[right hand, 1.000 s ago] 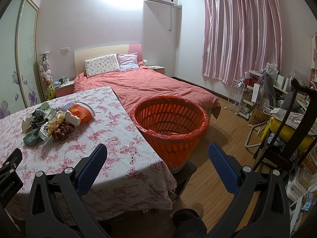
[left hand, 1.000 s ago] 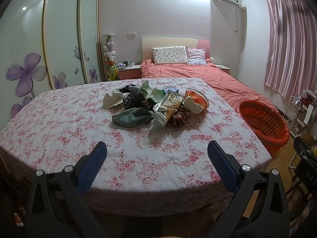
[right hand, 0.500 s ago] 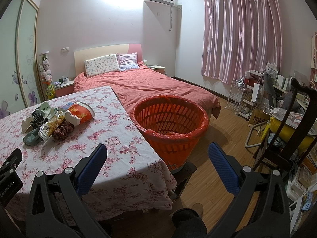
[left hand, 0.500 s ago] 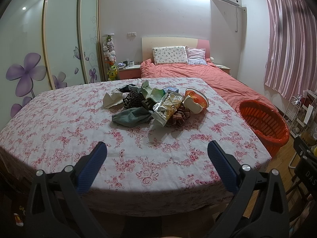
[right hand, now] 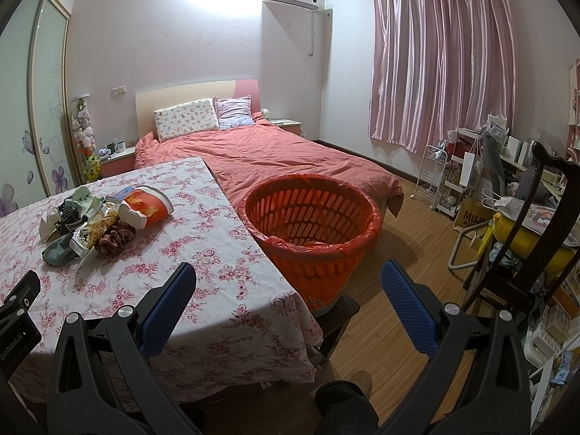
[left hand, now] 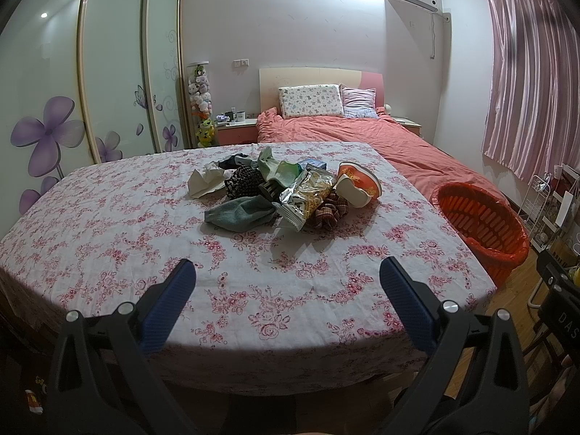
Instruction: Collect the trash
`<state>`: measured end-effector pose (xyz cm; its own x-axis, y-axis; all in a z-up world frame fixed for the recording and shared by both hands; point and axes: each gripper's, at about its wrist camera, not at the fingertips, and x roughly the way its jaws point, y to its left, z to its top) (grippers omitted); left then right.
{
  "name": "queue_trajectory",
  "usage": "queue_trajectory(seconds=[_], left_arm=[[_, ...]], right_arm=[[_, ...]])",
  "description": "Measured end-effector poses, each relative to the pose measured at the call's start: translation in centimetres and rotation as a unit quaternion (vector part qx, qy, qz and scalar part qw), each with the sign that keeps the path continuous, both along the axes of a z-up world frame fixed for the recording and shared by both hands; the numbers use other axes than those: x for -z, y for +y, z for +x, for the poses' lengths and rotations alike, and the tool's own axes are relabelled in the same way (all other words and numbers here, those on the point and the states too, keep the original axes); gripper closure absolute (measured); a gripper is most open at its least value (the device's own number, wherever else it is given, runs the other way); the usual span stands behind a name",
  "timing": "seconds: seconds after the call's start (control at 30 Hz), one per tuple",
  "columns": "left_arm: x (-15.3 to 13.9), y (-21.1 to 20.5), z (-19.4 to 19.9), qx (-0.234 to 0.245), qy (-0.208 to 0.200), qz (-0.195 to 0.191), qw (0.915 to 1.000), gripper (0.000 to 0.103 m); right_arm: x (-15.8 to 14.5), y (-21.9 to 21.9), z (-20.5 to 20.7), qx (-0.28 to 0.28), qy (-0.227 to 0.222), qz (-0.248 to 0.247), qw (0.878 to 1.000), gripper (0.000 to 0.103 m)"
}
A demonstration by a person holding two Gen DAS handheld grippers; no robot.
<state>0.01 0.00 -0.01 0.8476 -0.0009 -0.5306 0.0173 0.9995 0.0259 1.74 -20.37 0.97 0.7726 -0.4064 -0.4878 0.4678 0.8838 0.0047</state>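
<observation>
A heap of trash and cloth lies mid-table: a foil snack bag, a red and white paper noodle bowl on its side, crumpled white paper, a grey-green sock and a plaid scrunchie. My left gripper hangs open over the table's near edge, well short of the heap, holding nothing. The orange lined basket stands off the table's right side. My right gripper is open and empty, above the table corner in front of the basket. The same heap shows at left in the right wrist view.
The table wears a pink floral cloth. Behind it is a bed with a pink cover. A dark wooden chair and cluttered shelves fill the right side. A person's shoe shows on the wooden floor.
</observation>
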Motion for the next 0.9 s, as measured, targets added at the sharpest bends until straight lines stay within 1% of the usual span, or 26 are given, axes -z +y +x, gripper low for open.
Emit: queue_trajectory(seconds=[0.43, 0.57, 0.73, 0.9], left_arm=[[0.0, 0.0, 0.1, 0.0, 0.002, 0.0, 1.0, 0.004], [0.3, 0.5, 1.1, -0.006, 0.008, -0.008, 0.9999, 0.004], [0.9, 3.2, 3.4, -0.027, 0.025, -0.027, 0.999, 0.004], [1.2, 6.4, 6.2, -0.054, 0.03, -0.033, 0.9976, 0.004]], right_arm=[[0.2, 0.0, 0.0, 0.0, 0.001, 0.0, 1.0, 0.002], [0.4, 0.0, 0.7, -0.003, 0.005, 0.001, 1.0, 0.002], [1.0, 0.4, 3.0, -0.018, 0.018, 0.008, 1.0, 0.002], [0.7, 1.0, 5.4, -0.039, 0.021, 0.011, 0.999, 0.004]])
